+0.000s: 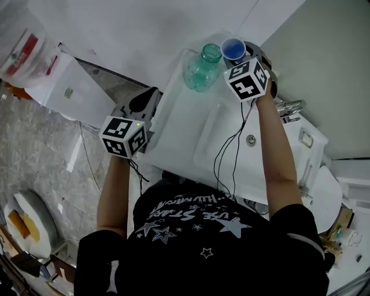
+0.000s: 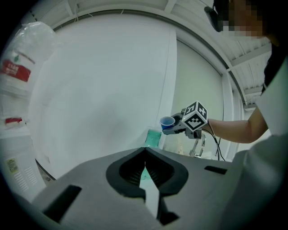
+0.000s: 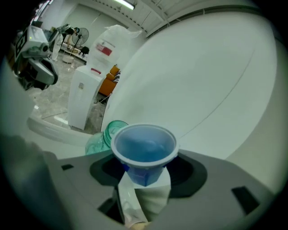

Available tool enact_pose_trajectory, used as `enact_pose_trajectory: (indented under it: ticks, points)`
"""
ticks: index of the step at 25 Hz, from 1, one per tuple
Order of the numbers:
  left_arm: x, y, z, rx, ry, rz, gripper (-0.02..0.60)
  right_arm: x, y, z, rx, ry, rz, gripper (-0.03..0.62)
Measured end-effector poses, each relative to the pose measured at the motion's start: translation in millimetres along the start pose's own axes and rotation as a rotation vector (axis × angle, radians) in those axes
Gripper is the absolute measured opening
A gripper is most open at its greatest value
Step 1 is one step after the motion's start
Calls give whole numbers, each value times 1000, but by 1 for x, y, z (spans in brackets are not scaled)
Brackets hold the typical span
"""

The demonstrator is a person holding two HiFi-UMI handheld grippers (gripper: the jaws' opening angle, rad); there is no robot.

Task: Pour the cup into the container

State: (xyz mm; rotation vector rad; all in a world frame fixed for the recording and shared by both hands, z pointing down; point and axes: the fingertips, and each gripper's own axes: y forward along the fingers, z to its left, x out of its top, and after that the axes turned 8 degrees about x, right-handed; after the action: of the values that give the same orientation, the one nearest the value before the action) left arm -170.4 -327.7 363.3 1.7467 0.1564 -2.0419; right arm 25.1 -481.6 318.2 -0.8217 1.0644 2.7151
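Cool, even, diffuse light filled every view, leaving faint shadows. A long white ceiling strip lamp [image 3: 122, 4] glowed atop the right gripper view. Both gripper views bowed straight lines and blackened at the corners; the small blue plastic cup [image 3: 144, 150] looked soft.

At far-left corner of sink counter [image 1: 179, 139]: container [image 1: 202, 68]. Cup [image 1: 233, 48] just right of it, above far edge, betw. jaws of right gripper [image 1: 238, 55]. Faucet [image 1: 289, 108] at right edge. Left gripper [image 1: 141, 104] just off left edge.
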Motion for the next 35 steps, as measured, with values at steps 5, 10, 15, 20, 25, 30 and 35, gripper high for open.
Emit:
enact_pose_trajectory:
  ticks: [5,10,15,20,25,30,35]
  points:
    - [-2,-10,-12,3,0,0,9,0,-18,13,37,104,-82,267]
    - [-7,-19,-23,16,-1,-1,9,-2,-33,38,115,195,-149,267]
    - [-13,-31,-34,34,-1,4,9,-6,-46,73,203,257,-210,267]
    - [-25,-45,-41,63,-8,20,9,-8,-56,104,288,279,-284,267]
    - [-39,-58,-46,92,-16,36,9,-9,-65,135,370,320,-364,268]
    - [-55,-71,-49,121,-29,52,9,-12,-74,172,449,327,-426,268]
    - [-73,-81,-49,146,-46,78,9,-14,-78,213,527,312,-464,268]
